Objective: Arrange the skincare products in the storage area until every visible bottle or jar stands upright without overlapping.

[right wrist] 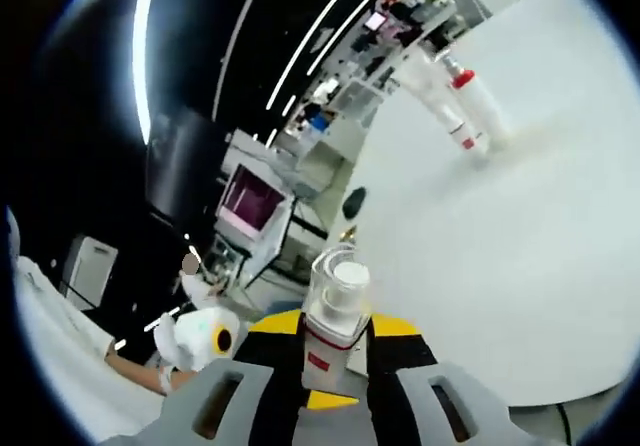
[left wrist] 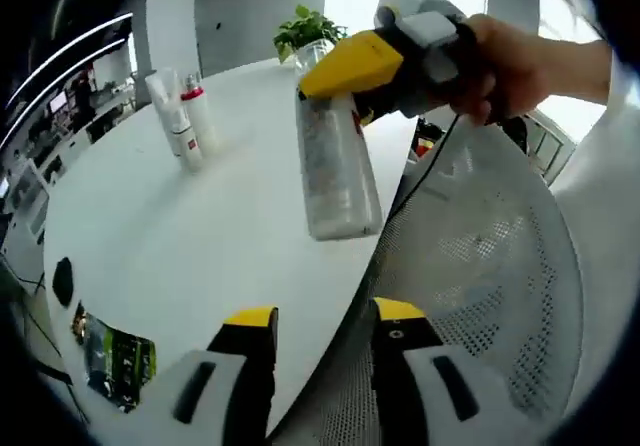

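A frosted clear bottle (left wrist: 337, 171) hangs over the edge of the white table (left wrist: 190, 236), and my right gripper (left wrist: 345, 86) grips its upper end, with a hand (left wrist: 520, 66) behind it. In the right gripper view the same bottle (right wrist: 335, 301), clear-capped with a red label, sits between the shut jaws of my right gripper (right wrist: 335, 356). Two slim white bottles (left wrist: 185, 116), one red-capped, stand together at the far side of the table; they are the bottles (right wrist: 455, 101) at upper right in the right gripper view. My left gripper (left wrist: 325, 318) is open at the table's near edge with nothing in it.
A white mesh chair (left wrist: 480, 266) stands close against the table on the right. A green packet (left wrist: 118, 358) and a small black object (left wrist: 62, 281) lie near the left rim. A potted plant (left wrist: 305, 31) stands at the far edge. Desks and monitors (right wrist: 245, 201) lie beyond.
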The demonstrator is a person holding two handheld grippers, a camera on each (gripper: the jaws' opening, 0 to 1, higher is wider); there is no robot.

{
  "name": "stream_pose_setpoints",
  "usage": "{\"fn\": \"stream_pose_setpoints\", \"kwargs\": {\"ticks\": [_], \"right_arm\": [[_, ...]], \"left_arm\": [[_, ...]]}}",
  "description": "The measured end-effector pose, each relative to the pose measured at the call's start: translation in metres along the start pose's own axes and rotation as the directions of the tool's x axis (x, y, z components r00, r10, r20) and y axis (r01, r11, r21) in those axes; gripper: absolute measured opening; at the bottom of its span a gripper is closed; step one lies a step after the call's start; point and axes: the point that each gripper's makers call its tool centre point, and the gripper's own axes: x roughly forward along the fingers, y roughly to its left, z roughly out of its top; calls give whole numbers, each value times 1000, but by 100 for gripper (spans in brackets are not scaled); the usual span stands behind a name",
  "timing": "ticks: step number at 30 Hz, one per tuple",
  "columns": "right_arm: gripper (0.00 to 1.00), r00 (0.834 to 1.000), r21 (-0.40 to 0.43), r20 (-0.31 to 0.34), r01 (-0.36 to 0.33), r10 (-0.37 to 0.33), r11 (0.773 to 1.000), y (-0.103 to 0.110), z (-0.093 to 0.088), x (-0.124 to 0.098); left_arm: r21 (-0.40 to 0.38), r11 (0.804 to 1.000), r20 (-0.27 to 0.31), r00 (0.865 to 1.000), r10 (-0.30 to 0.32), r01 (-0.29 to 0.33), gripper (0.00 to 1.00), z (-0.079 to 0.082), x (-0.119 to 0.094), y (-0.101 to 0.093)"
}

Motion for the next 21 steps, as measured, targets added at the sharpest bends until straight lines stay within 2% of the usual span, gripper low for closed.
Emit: {"fn": "stream_pose_setpoints", "kwargs": {"ticks": [1, 2, 4, 6, 8, 9, 11, 13, 15, 21], "right_arm": [[21, 1000, 5, -1, 10, -10, 1000, -3, 2, -1], [22, 1000, 5, 0, 12, -12, 1000, -4, 2, -2], [22, 1000, -3, 11, 20, -19, 1000, -5, 8, -5], [22, 999, 2, 28, 25, -25, 1000, -7, 12, -6], [22, 999, 18, 43, 31, -32, 999, -10, 15, -8], [22, 998, 22, 44, 35, -36, 999, -10, 15, -8], [22, 998, 23, 39, 41, -42, 999, -11, 13, -7], [22, 999, 16, 26, 46, -46, 999, -11, 10, -8], [22, 998, 14, 21, 53, -53, 999, -13, 9, -8], [22, 998, 27, 20, 63, -64, 998, -17, 8, -8]], "left_arm": [[2, 1000, -4, 1000, 1, -1, 35, -1, 0, 0], [10, 1000, -47, 999, 17, -17, 36, -12, 1, 3], [30, 999, -50, 998, 31, -29, 35, -18, 5, 5], [12, 1000, -62, 998, 29, -29, 36, -24, 9, 5], [-43, 994, -102, 990, 94, -98, 40, -35, 13, 14], [-16, 995, -117, 988, 101, -103, 41, -36, 15, 16], [11, 992, -124, 985, 123, -123, 37, -37, 14, 20], [-11, 994, -131, 985, 110, -113, 31, -41, 13, 23], [-8, 992, -167, 978, 125, -128, 29, -48, 13, 25], [-1, 992, -202, 972, 120, -123, 24, -55, 14, 24]]}}
